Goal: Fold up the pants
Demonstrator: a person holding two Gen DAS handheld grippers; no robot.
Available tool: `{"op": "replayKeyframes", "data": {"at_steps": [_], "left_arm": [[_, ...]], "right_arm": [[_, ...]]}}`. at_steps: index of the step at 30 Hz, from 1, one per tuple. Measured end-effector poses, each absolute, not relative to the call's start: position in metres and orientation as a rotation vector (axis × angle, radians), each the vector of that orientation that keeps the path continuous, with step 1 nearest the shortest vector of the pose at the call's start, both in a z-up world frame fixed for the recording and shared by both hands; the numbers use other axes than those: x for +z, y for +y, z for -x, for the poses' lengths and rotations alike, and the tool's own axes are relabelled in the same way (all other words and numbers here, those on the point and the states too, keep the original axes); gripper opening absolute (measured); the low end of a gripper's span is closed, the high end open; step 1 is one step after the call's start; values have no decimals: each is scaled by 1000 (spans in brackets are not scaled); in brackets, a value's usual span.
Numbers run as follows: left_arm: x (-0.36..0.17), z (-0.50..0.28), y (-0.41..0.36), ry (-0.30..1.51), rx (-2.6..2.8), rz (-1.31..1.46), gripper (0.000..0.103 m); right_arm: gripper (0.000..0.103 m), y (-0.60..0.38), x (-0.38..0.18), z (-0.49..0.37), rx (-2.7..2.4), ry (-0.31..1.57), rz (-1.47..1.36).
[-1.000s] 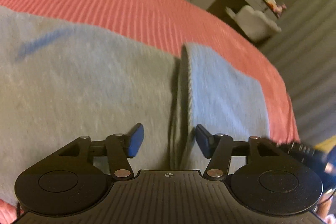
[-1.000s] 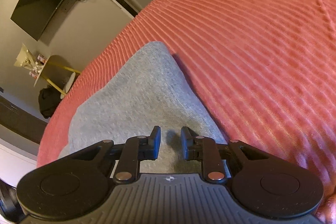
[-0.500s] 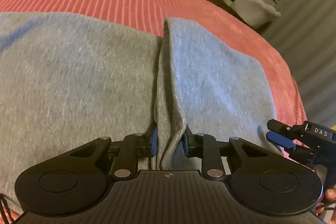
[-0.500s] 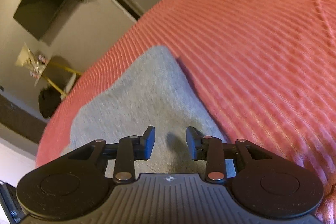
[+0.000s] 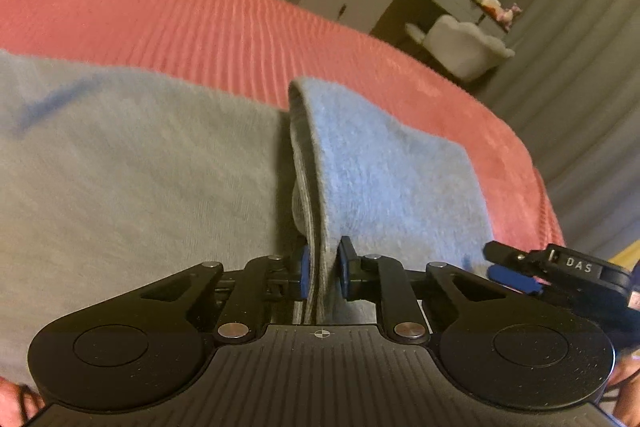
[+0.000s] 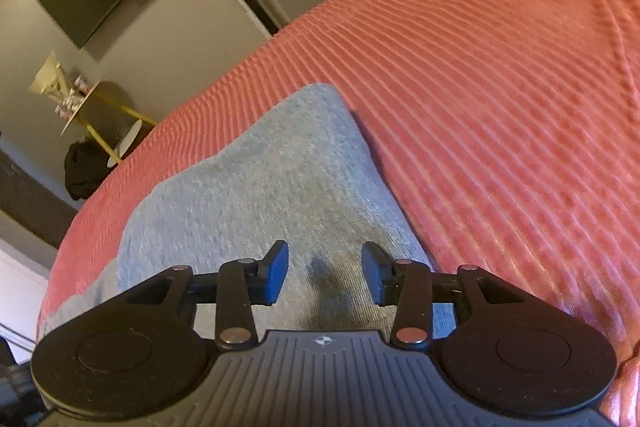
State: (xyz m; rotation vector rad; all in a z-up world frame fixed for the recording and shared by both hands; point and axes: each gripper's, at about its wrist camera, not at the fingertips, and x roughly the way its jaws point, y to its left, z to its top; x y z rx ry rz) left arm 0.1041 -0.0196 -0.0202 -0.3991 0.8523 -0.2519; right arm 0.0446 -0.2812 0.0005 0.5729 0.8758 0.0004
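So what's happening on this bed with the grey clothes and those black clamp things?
A person is folding grey pants on a pink ribbed bedspread, holding a two-finger gripper in each hand. The left gripper has just been closing and now pinches a raised fold of the fabric between its pads. The right gripper has just been opening; its jaws stand apart above the cloth, gripping nothing. The fold is only beginning.

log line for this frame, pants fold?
left gripper: just closed, pinching pants edge | right gripper: opening, nothing between pads, over pants | bed
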Motion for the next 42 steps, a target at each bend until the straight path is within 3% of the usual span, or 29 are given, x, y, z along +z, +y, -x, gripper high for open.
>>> {"op": "replayKeyframes", "data": {"at_steps": [5,9,14,16,20,25,36,39,42], "left_arm": [[-15,-96,4,844,-178,310,16],[-19,-90,9,839,-159,326,17],[-21,-86,3,796,-172,309,35],[-27,-88,-2,823,-178,290,36],[-40,-94,-9,870,-159,235,41],[-43,-94,-9,869,-167,235,47],[-43,-95,10,841,-165,343,49],[-43,-93,12,832,-152,348,50],[-41,-89,14,825,-138,341,51]], "right_arm": [[44,-274,10,-43,6,850,-489],[17,-267,13,-49,41,862,-460],[13,-239,12,-67,78,878,-284],[12,-233,2,-81,48,910,-231],[11,-226,-2,-111,6,846,-56],[12,-231,2,-137,-47,776,-34],[16,-227,-1,-81,64,960,-180],[22,-225,-4,-62,143,1010,-289],[30,-215,-2,-59,152,997,-226]]}}
